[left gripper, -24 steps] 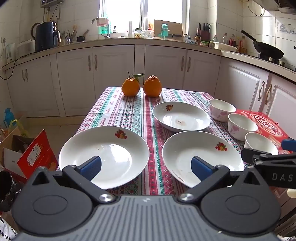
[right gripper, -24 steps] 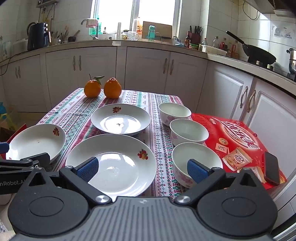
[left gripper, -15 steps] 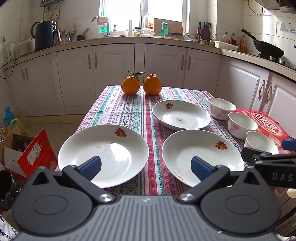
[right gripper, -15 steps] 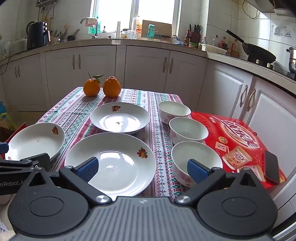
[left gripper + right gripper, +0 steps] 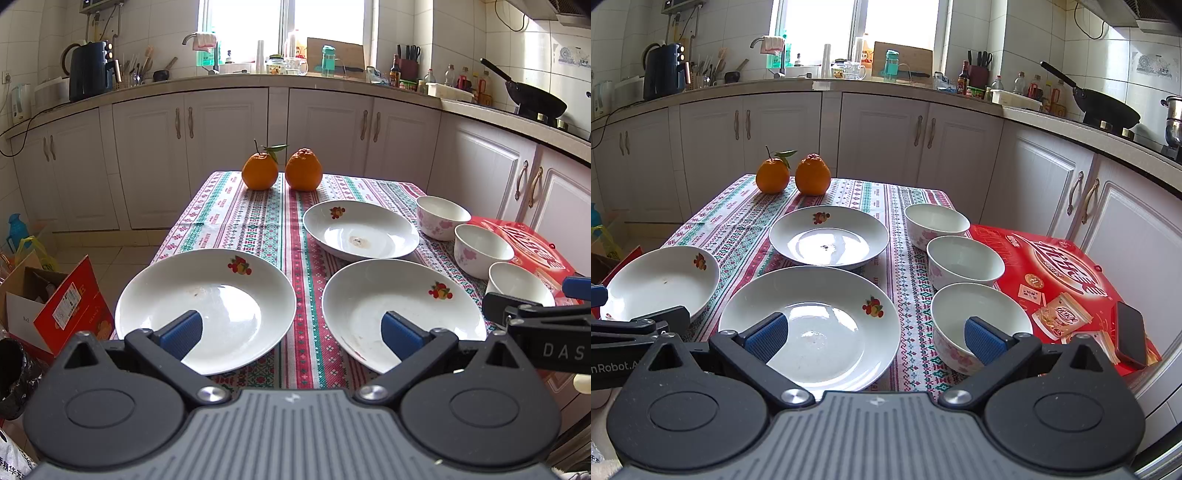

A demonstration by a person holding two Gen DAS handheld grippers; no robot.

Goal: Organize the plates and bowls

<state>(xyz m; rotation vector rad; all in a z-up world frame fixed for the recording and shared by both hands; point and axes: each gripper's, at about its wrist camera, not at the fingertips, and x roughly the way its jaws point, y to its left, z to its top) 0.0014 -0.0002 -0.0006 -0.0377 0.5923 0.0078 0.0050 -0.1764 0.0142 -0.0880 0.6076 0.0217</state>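
Three white plates with fruit prints lie on the patterned tablecloth: near left (image 5: 221,291), near right (image 5: 399,302) and far (image 5: 360,229). In the right wrist view they are the left plate (image 5: 661,277), the near plate (image 5: 827,314) and the far plate (image 5: 829,236). Three white flowered bowls stand in a row at the right: far (image 5: 936,221), middle (image 5: 964,258), near (image 5: 975,314). My left gripper (image 5: 291,334) is open and empty above the table's near edge. My right gripper (image 5: 873,334) is open and empty beside it.
Two oranges (image 5: 260,171) (image 5: 303,170) sit at the table's far end. A red box (image 5: 1067,266) with sachets and a phone (image 5: 1132,334) lies right of the bowls. White cabinets (image 5: 332,122) ring the room. A cardboard box (image 5: 55,306) stands on the floor left.
Both grippers have drifted slightly, so the table sits a little lower in view. Nothing on the table has moved and both grippers stay open.
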